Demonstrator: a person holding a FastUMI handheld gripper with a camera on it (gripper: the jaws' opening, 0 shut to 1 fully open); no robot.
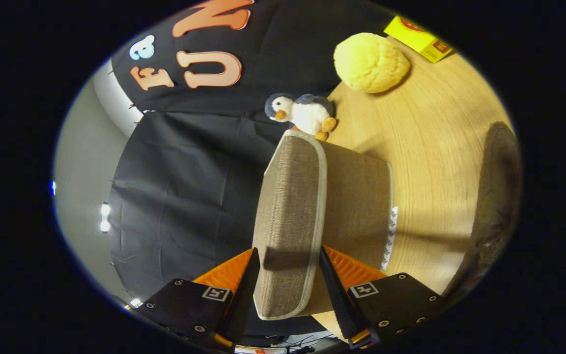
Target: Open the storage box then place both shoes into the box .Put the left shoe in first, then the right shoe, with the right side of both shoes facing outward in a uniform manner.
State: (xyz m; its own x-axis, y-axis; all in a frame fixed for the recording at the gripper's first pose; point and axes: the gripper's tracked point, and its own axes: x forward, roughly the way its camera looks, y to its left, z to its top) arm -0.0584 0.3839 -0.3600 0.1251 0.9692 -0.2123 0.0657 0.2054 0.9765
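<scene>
1. A black cloth wall (184, 196) fills the space to the left of the fingers, with a pale grey wall strip beside it.
2. The gripper (288, 280) has its two fingers on either side of the lid edge; both fingers press against the lid, so the tongs are clamped on it.
3. The brown woven fabric lid with pale trim (290, 216) stands between the fingers and reaches forward from them. It joins the brown woven fabric storage box (359, 201), which sits on the table just right of the lid.
4. A small white and grey plush penguin with orange beak and feet (302, 113) sits beyond the far end of the lid, at the table's edge.
5. The light wooden table (435, 162) spreads to the right of the box.
6. A round yellow plush bun (370, 63) lies on the table beyond the penguin, near a yellow cardboard box (418, 39).
7. A dark brown rough-textured object (496, 201) lies at the far right; what it is cannot be told.
</scene>
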